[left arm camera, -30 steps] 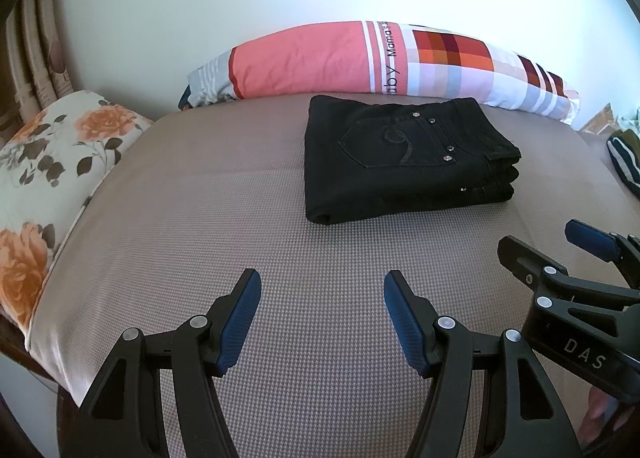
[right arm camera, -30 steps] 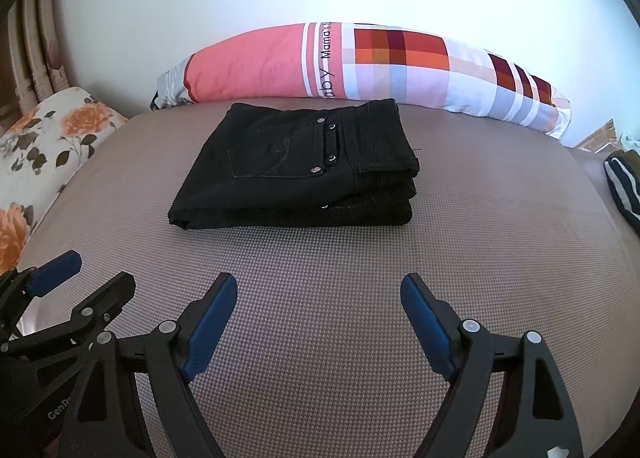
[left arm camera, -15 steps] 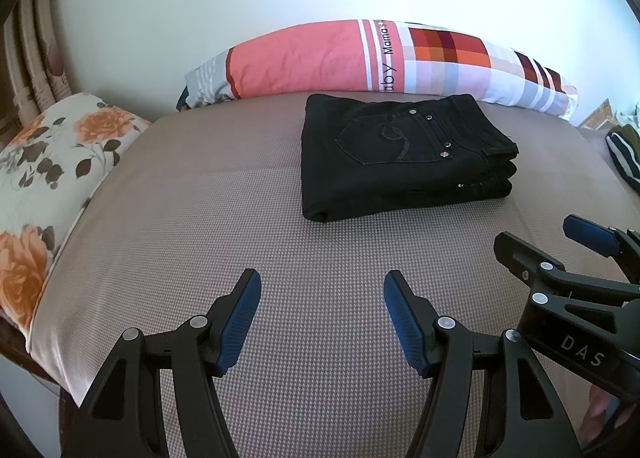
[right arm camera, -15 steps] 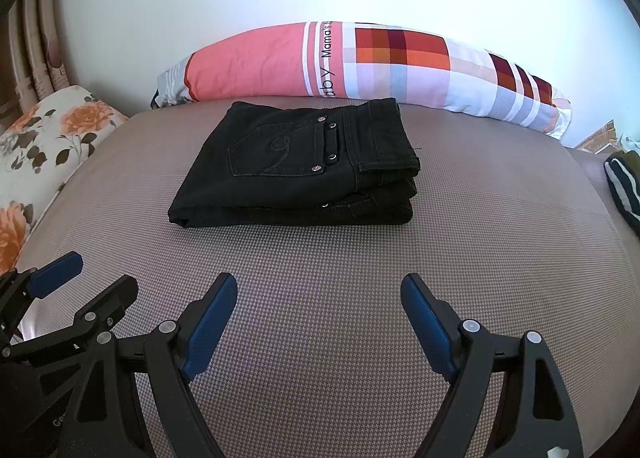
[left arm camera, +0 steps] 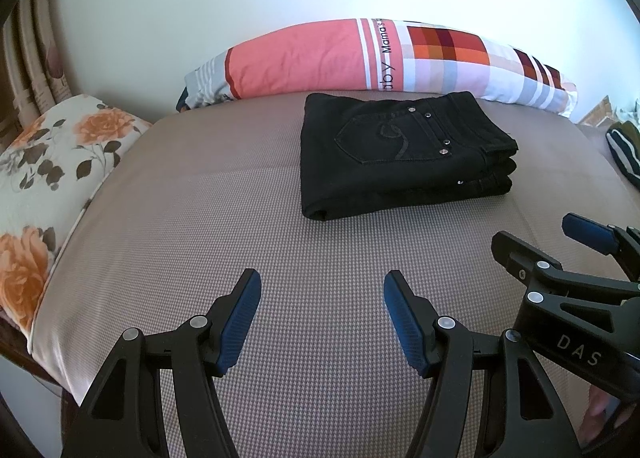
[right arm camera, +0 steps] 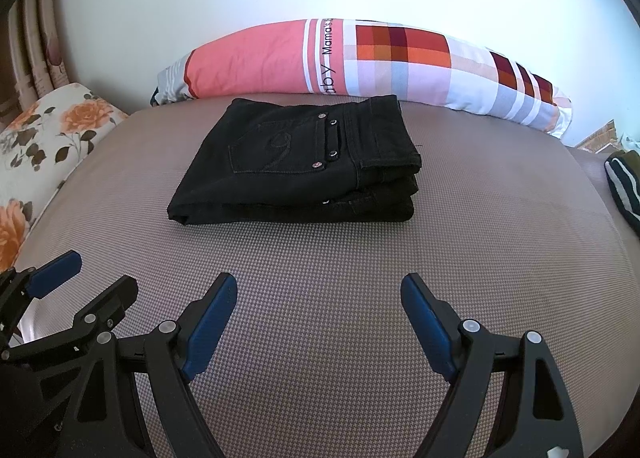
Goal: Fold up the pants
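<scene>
pants (left arm camera: pixel 400 154) – inner layers hidden | striped cloth (right arm camera: pixel 624 182) – cut off

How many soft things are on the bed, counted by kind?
Folded black denim pants: 1
Long pink and checked bolster pillow: 1
Floral white and orange pillow: 1
Striped dark garment at the right edge: 1
Total: 4

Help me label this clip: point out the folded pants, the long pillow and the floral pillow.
folded black pants (right arm camera: pixel 296 166): right wrist view, back pocket.
long patchwork pillow (right arm camera: pixel 256 58): right wrist view, coral panel.
floral pillow (left arm camera: pixel 52 162): left wrist view, top face.
</scene>
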The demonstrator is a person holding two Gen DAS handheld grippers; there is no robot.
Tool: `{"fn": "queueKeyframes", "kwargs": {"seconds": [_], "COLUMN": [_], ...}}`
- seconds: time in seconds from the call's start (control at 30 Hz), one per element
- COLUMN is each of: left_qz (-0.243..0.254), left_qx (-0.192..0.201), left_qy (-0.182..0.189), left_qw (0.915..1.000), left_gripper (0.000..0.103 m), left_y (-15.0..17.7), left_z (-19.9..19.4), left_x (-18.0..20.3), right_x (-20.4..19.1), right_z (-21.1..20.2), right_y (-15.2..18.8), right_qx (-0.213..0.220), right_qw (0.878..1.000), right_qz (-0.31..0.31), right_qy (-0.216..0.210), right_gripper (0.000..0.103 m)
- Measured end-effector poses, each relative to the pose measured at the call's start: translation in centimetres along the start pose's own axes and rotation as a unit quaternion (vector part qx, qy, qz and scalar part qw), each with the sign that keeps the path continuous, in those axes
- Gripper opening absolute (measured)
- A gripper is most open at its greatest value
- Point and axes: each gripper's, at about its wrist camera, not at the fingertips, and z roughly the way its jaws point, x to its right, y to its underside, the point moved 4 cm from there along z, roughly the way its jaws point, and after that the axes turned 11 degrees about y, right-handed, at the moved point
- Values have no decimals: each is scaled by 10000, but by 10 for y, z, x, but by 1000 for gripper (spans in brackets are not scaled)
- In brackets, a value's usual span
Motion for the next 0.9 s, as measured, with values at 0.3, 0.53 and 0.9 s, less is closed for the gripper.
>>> {"fn": "queueKeyframes", "kwargs": {"seconds": [0.3, 0.53, 0.9], "left_qz": [-19, -27, -7], "left_qx": [-2, -7, -43], "left_qy": [5, -20, -31], "left_qw": [10000, 10000, 10000], "left_gripper": [65, 65, 65], "left_y": [-1, 1, -1], "left_z": [0, 3, 5], "left_x": [1, -2, -7], "right_x": [2, 2, 3], "right_z": [2, 3, 3], "right_y": [1, 1, 0], "right_qx": [-18, -16, -11], "right_qw": [10000, 10000, 10000], "right_qz": [1, -3, -2], "right_qy": [7, 8, 22], "right_gripper": [82, 82, 82]}}
